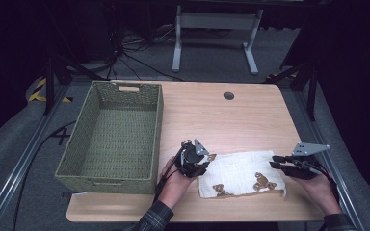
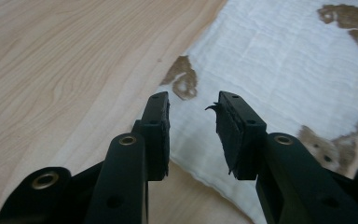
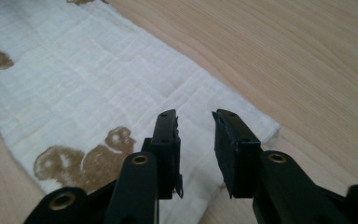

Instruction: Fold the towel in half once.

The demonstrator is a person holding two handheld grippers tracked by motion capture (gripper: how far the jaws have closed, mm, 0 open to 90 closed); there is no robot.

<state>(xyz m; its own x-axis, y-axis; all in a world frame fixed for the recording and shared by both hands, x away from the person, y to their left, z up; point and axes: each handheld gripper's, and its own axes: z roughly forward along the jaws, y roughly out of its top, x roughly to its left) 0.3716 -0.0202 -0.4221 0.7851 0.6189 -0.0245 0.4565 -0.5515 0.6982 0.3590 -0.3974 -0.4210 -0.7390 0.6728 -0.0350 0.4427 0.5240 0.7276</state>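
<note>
Muslin cloth (image 1: 243,174): lies flat, apparently folded, on the near right part of the surface (image 1: 231,120), between my two grippers, its long side running left to right; it is white with brown bear prints.
Handling: I judge it light, soft and limp, so it will sag and drape once lifted rather than hold its shape. The weave looks crinkled, not slick, so the pads should hold it. Nothing about it looks fragile.
Where to grip: I would pinch the edges at the two short ends, where the layers meet the wood, taking all the layers together so that none peels away.
Left gripper (image 2: 193,105): sits at the cloth's left end, jaws spread apart with nothing between them, tips over the near left edge by a bear print.
Right gripper (image 3: 195,119): sits at the cloth's right end, jaws likewise parted and empty, tips just above the corner (image 3: 265,126).
Left hand (image 1: 176,185): wrapped round its gripper, sleeve coming in from the bottom edge.
Right hand (image 1: 318,190): the same at the far right.
Wicker basket (image 1: 113,137): green, rectangular, with a handle slot in its far wall, standing on the left part of the surface just beside the left gripper and apart from the cloth. I see nothing inside it.
Cable port (image 1: 229,96): a round hole near the surface's far edge.
Frame (image 1: 217,33): white table legs on the floor behind, with cables trailing.
</note>
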